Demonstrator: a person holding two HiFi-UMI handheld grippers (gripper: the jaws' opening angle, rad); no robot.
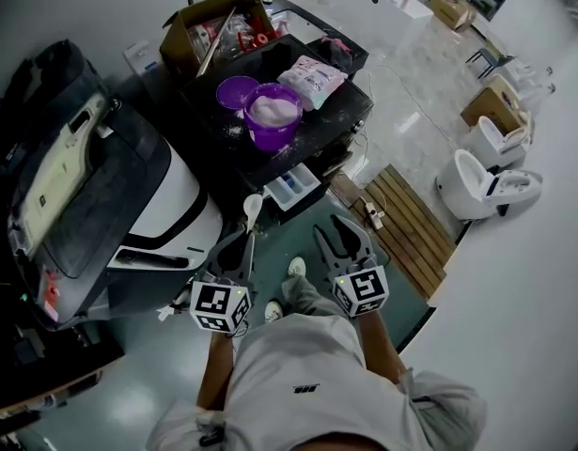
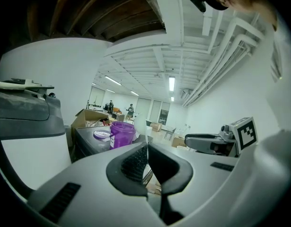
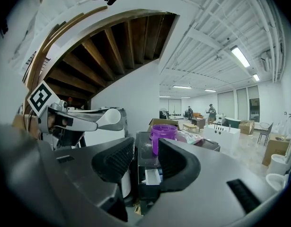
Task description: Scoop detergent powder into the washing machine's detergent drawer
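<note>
- The black-topped washing machine [image 1: 337, 120] carries the open purple plastic tub of white powder [image 1: 273, 116] on its lid. We take the tub as our marker.
- The white-and-blue detergent drawer [image 1: 293, 184] is pulled out of the machine's front. It sits below the tub, on the side toward us.
- Our right gripper [image 1: 343, 236] hangs well short of the tub, to the right of the drawer. Its jaws are spread and grip nothing; through the gap we see only the drawer and the tub beyond it.
- Our left gripper [image 1: 240, 250] sits nearer us than the tub, with its jaws clenched on the handle of the white plastic scoop [image 1: 252, 210].
- The scoop's bowl points toward the tub but stops apart from it, level with the drawer's left edge. We see no heap above its rim.
- We judge that the filling step is in hand. Next we need to lift the scoop over the tub's rim, dip it into the powder, and then carry it level to the drawer.
</note>
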